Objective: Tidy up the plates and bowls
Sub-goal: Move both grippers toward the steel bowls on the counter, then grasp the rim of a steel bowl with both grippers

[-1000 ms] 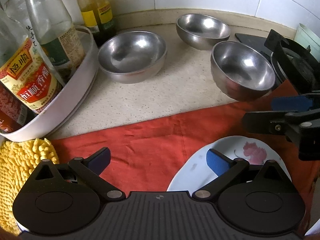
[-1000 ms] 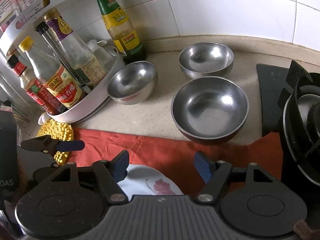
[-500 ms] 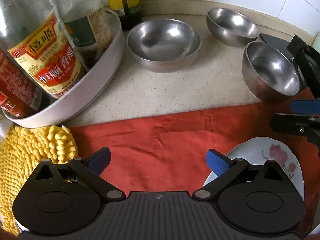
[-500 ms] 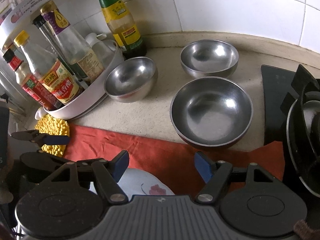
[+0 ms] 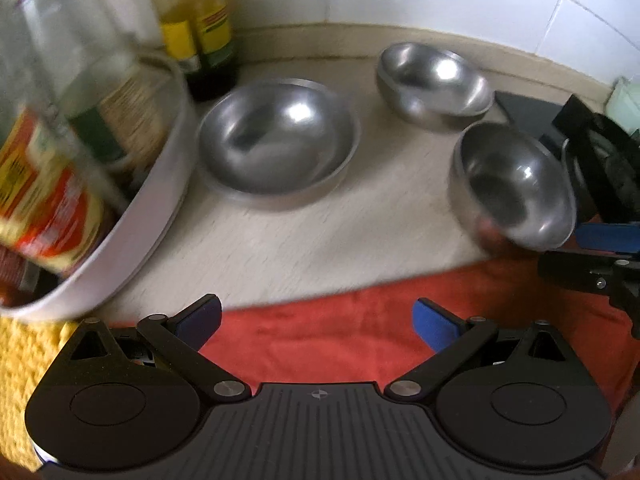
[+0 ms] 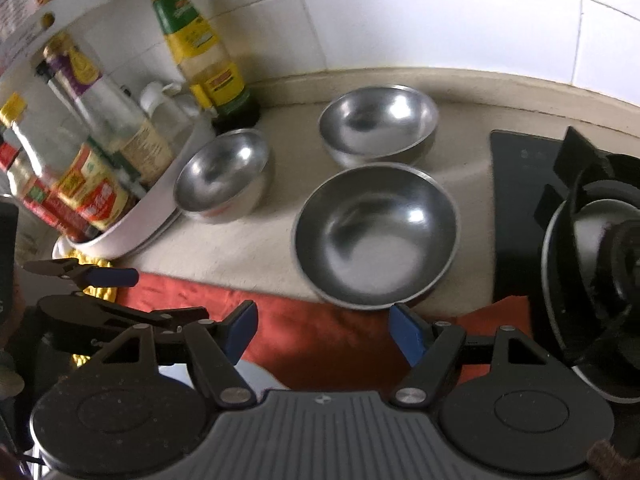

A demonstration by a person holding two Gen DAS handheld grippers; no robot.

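Three steel bowls stand on the beige counter. In the left wrist view they are the left bowl [image 5: 276, 140], the far bowl [image 5: 434, 82] and the right bowl [image 5: 512, 188]. In the right wrist view they are the left bowl [image 6: 222, 174], the far bowl [image 6: 378, 122] and the large near bowl [image 6: 376, 236]. My left gripper [image 5: 316, 322] is open and empty over the red cloth [image 5: 340, 344]. My right gripper [image 6: 322, 332] is open and empty just short of the near bowl. A sliver of the white plate [image 6: 256, 376] shows under the right gripper.
A white round rack [image 5: 160, 208] with sauce bottles stands at the left, with a yellow-labelled bottle [image 6: 200, 48] behind it. A gas stove [image 6: 580, 248] is at the right. A yellow mop pad [image 5: 20, 360] lies at the left edge.
Both grippers moved forward toward the bowls. The flowered plate slid out of the left wrist view and is nearly hidden in the right. Both stay open.
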